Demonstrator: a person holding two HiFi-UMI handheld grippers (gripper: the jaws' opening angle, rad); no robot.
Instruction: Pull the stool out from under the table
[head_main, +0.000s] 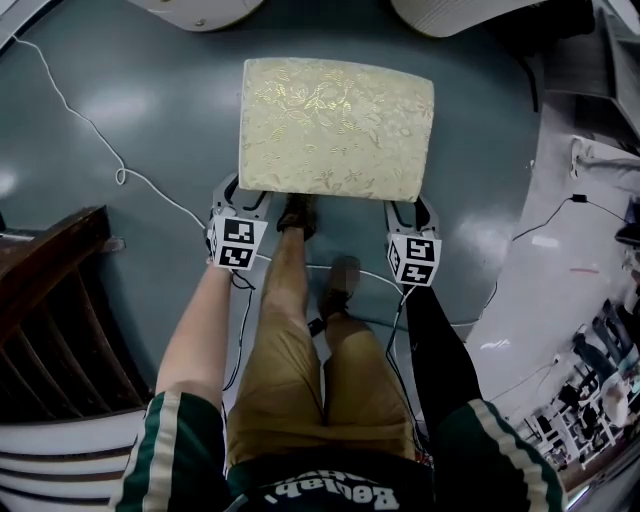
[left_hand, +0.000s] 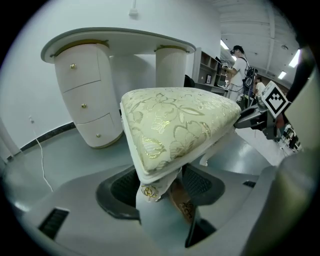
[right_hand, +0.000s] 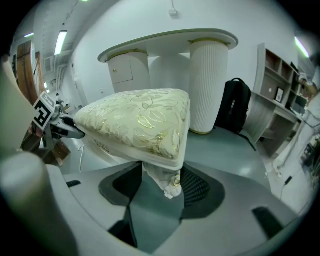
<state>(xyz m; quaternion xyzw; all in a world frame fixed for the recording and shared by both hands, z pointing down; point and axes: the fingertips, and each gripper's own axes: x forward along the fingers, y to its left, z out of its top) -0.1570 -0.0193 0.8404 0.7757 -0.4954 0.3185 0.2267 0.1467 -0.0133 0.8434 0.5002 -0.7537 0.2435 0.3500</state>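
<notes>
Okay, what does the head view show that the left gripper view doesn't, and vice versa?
Only the head view: the wearer's legs in tan shorts and dark wooden furniture at left. Only the left gripper view: the table's drawers, a person standing by shelves, and the stool's leg clamped in the left gripper. Both: the stool's cushion, the right gripper and the grey floor.

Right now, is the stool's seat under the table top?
No: in the head view the stool stands on open floor, clear of the table at the top edge.

Grey floor (head_main: 150, 290) bearing the cushioned stool (head_main: 336, 128) and a white cable (head_main: 121, 172)
</notes>
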